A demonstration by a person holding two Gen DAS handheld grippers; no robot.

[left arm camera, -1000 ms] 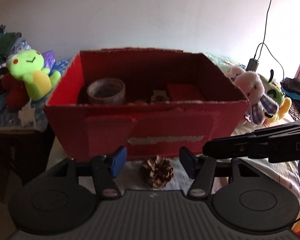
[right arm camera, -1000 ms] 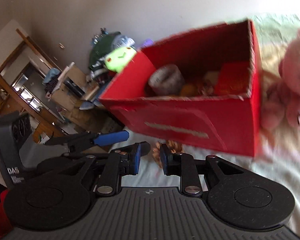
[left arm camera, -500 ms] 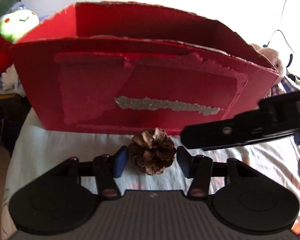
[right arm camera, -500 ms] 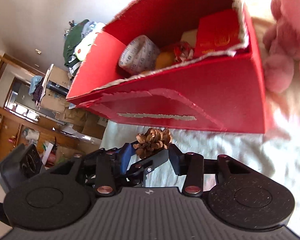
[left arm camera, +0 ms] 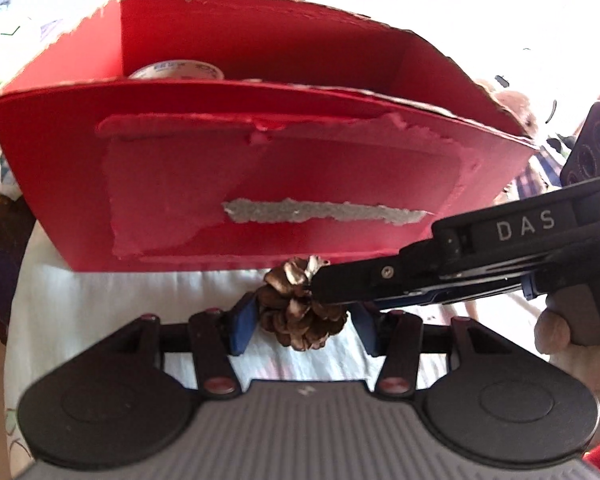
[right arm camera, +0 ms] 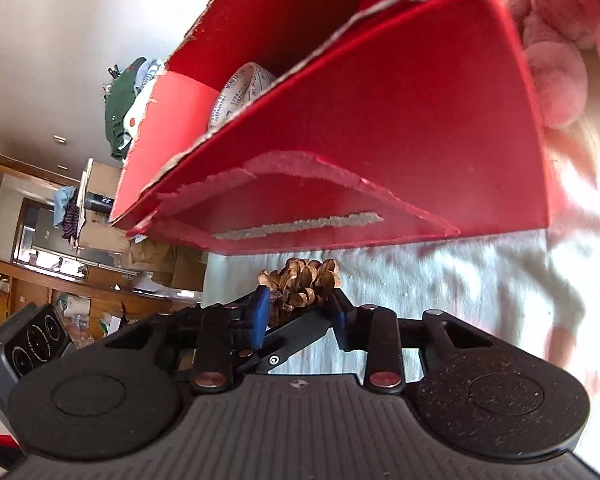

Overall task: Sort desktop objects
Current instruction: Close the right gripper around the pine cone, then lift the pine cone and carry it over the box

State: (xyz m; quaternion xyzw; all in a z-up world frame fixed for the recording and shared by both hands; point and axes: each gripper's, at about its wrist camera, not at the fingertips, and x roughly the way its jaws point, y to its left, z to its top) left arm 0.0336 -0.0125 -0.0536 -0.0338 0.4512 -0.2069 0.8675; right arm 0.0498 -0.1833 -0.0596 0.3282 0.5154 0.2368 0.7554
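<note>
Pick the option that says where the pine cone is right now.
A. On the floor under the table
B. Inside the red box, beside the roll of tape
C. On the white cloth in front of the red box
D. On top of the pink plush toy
C: the pine cone lies on the white cloth just in front of the red box, between the blue pads of the left hand-held gripper.

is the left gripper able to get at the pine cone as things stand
Probably yes. The pine cone already sits between the left gripper's open jaws on the white cloth. The right gripper crowds the same cone and may get in the way.
</note>
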